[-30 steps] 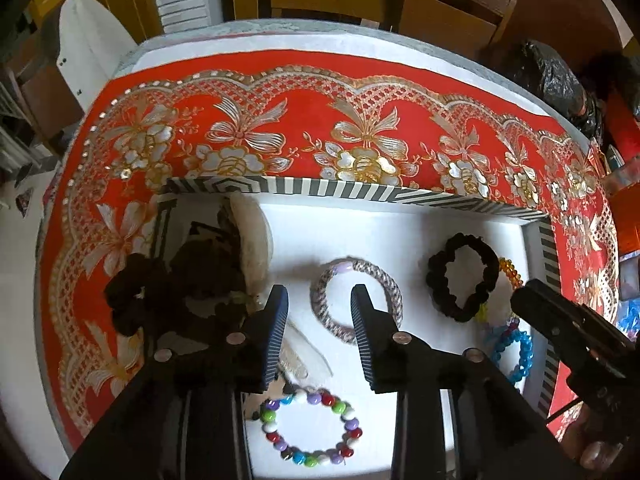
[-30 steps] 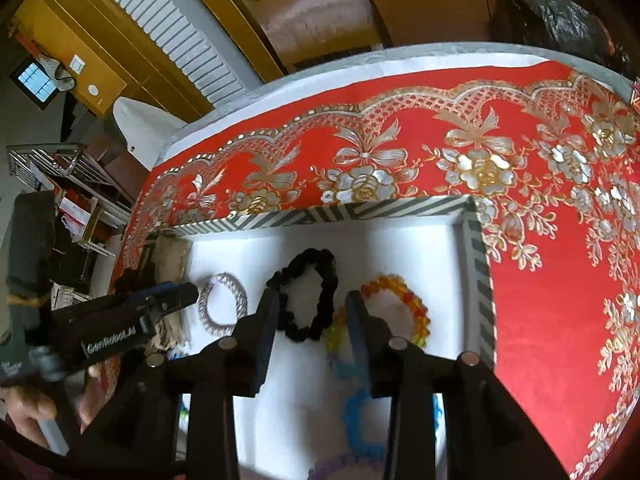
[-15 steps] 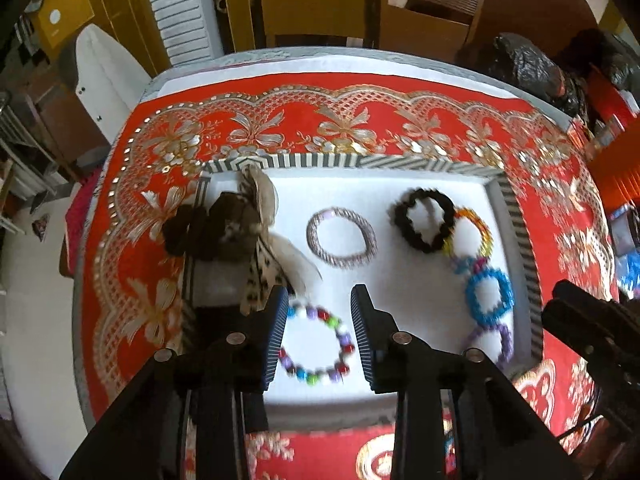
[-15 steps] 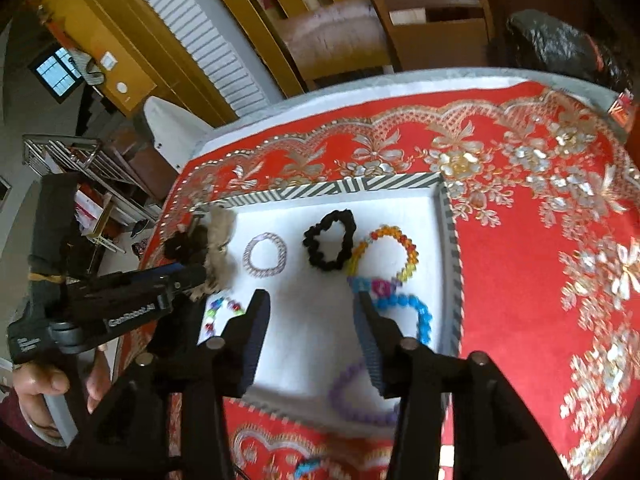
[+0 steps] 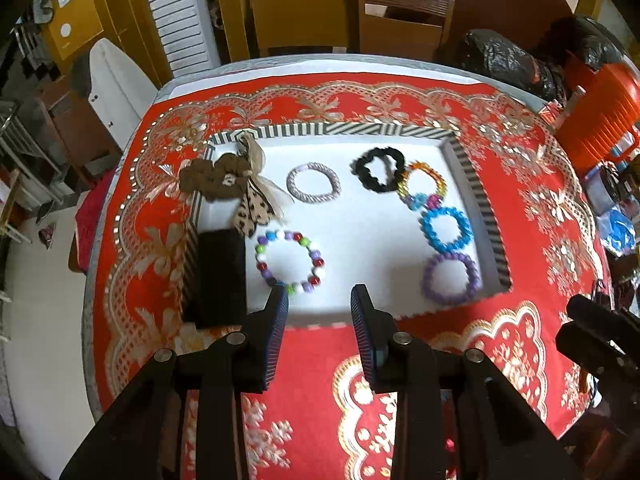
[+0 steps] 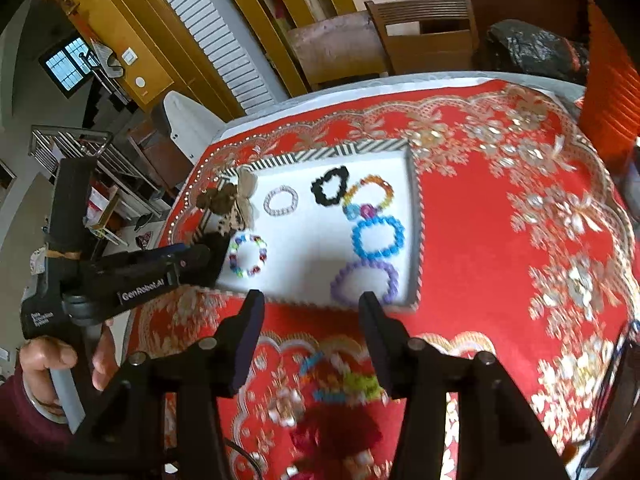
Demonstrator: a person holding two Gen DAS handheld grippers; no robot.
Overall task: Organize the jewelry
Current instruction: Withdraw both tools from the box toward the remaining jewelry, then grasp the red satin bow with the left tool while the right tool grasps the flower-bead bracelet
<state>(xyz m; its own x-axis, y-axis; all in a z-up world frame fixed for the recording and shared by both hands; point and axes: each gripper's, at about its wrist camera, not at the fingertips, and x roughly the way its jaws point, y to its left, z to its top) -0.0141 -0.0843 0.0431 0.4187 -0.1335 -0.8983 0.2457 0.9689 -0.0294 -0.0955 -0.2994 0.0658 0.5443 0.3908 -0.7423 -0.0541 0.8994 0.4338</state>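
Jewelry lay sorted in a white tray (image 5: pixel 464 168) with a striped rim, set on the red and gold tablecloth (image 5: pixel 540 208). Going left to right in our left wrist view, we saw a brown scrunchie (image 5: pixel 208 176) draped over the tray's left rim, with a beige and spotted bow (image 5: pixel 256 196) just beside it and a black rectangular piece (image 5: pixel 220 276) below. Next came the multicoloured bead bracelet (image 5: pixel 290 262) and, farther back, a pale woven bangle (image 5: pixel 313 183). Toward the right side sat a black scrunchie (image 5: pixel 378 169) touching an orange-yellow bead bracelet (image 5: pixel 424 178), then a blue bead bracelet (image 5: pixel 446 229) and a purple bead bracelet (image 5: pixel 452 278) in a column along the right rim.

Our left gripper (image 5: pixel 319 300) hung above the tray's near edge, its jaws spread with nothing between them. Our right gripper (image 6: pixel 311 306) hung over the cloth on the near side of the tray; its jaws had just been opening and held nothing. Below it, blurred on the cloth, lay more coloured bead bracelets (image 6: pixel 340 380) and something dark red that we could not identify. At the left of that view a hand (image 6: pixel 60 364) in a maroon sleeve gripped the left tool's handle.
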